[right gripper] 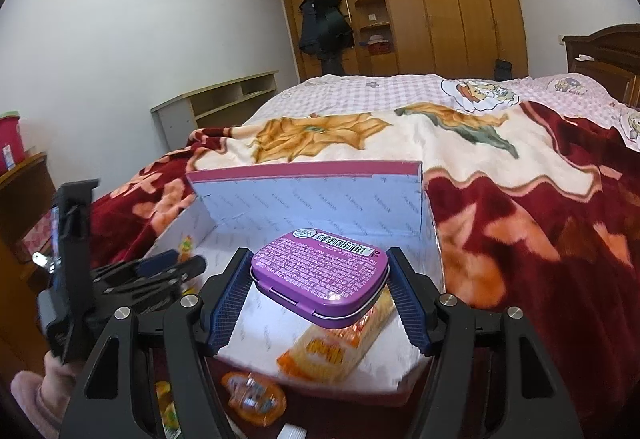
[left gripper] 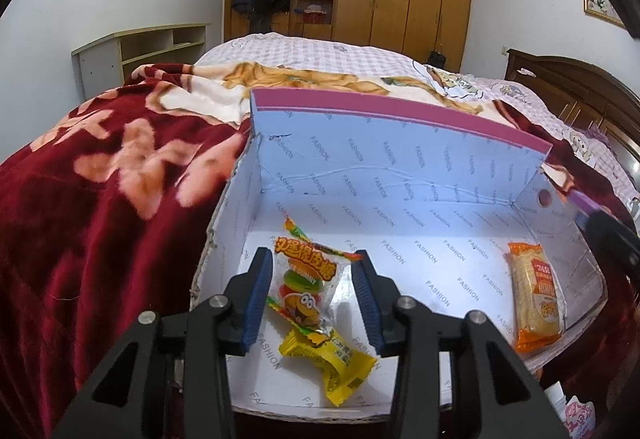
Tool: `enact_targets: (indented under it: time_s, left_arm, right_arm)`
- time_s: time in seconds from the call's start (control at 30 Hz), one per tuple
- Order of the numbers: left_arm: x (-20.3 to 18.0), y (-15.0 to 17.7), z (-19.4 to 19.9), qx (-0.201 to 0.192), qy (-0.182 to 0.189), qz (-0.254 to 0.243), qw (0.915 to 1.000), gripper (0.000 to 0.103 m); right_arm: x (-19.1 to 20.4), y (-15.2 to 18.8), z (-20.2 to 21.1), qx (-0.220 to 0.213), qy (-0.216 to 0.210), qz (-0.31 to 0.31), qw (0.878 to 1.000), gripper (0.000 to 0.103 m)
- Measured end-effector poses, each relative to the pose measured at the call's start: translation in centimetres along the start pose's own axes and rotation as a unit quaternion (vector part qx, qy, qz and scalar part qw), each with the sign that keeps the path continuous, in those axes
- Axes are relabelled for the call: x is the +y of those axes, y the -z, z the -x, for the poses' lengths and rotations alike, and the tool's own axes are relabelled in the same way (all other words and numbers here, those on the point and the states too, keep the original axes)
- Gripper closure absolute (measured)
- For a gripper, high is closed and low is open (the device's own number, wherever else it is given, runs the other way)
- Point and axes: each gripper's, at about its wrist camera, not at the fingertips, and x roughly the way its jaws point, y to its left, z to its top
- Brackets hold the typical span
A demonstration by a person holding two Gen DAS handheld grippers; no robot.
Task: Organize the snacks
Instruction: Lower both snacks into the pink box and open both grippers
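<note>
Both grippers: black angular frames, silver round bolts, ribbed blue pads (left gripper: 256,295); fuzzy pink sleeve (right gripper: 28,395) at the left hand

This is a bedroom in a home; a wide bed (right gripper: 360,91) with a checked sheet and a red flowered blanket (left gripper: 100,179) fills it; a tall wooden wardrobe (right gripper: 452,3) covers the far wall; dark coats (right gripper: 324,23) hang beside it; a wooden headboard (left gripper: 576,87) stands at the right.
</note>
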Motion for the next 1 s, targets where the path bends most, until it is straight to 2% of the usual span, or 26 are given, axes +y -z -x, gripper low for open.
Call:
enact_targets:
  time_s: [0.43, 0.87, 0.93, 1.0]
  left_arm:
    - [-0.3, 0.1, 0.1, -0.002, -0.005, -0.003, 1.0, 0.059]
    - [-0.3, 0.2, 0.0, -0.001, -0.006, -0.004, 1.0, 0.058]
    - [-0.4, 0.2, 0.0, -0.001, -0.004, -0.005, 1.0, 0.055]
    - [-0.4, 0.2, -0.1, -0.001, 0.001, -0.01, 1.0, 0.051]
  right_arm:
    - [-1.9, 0.1, -3.9, 0.027, 0.021, -0.028, 0.999, 0.035]
    - [-1.9, 0.4, -4.2, 0.028, 0.018, -0.027, 0.999, 0.034]
    - [-1.9, 0.4, -4.1, 0.027, 0.022, -0.025, 0.999, 0.033]
    - [-1.8, 0.3, -3.8, 0.024, 0.022, -0.023, 0.999, 0.024]
